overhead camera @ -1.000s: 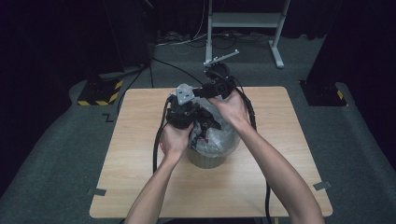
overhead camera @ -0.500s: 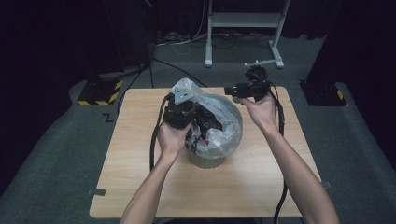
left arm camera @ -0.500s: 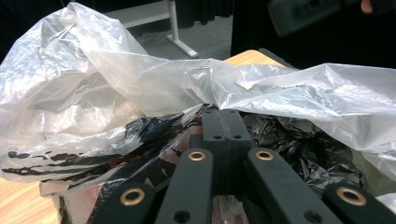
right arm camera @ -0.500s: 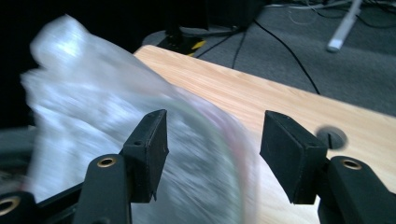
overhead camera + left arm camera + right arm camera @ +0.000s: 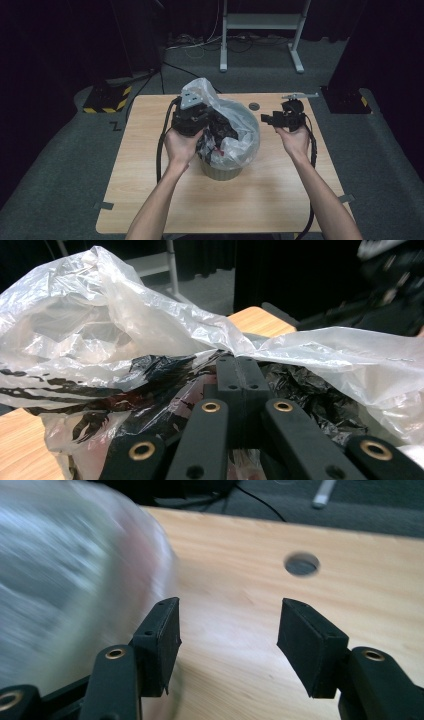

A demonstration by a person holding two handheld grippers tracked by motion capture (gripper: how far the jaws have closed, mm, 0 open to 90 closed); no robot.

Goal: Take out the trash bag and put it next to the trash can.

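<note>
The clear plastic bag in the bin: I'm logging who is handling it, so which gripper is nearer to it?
Left. The left gripper is shut on the clear plastic bag at the bin's near-left rim; the right gripper hangs open just right of it, over the table.

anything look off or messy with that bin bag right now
Yes: the clear bag sits unevenly in the bin. The left gripper has one side bunched up in a peak, the rest sags crumpled over the rim. Nothing spilled on the table.
</note>
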